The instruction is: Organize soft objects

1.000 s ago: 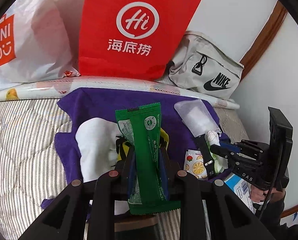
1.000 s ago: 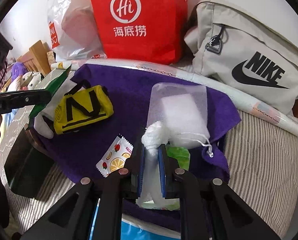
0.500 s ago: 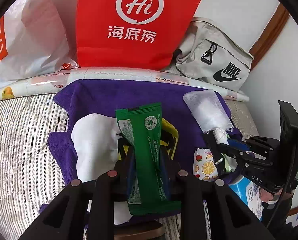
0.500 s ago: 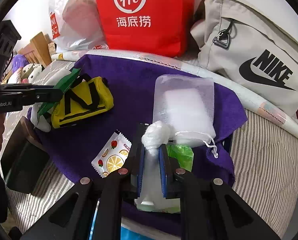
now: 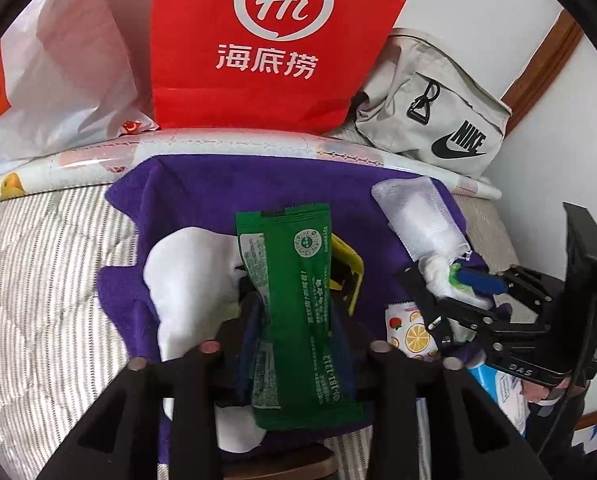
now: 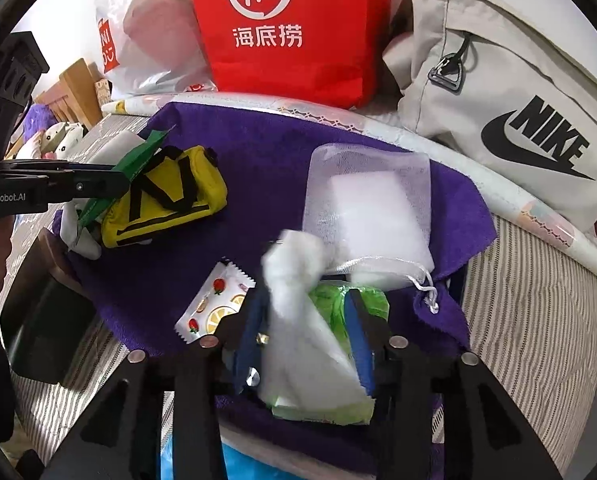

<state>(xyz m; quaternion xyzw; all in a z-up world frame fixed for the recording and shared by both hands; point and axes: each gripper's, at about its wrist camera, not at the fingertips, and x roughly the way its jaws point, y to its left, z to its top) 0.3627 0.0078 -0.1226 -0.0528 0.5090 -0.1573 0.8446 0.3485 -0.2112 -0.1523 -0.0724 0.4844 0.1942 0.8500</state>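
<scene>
On the purple towel [image 6: 266,168], I find both grippers' jaws just opening — left gripper [image 5: 294,320] around the green foil sachet [image 5: 294,300], right gripper [image 6: 306,328] around the white tissue packet [image 6: 302,320] — pads apparently released.

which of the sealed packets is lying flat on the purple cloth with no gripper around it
The small white fruit-print sachet, flat and untouched. The green packet sits between the left gripper fingers, and the white tissue pack between those of the right gripper.
</scene>
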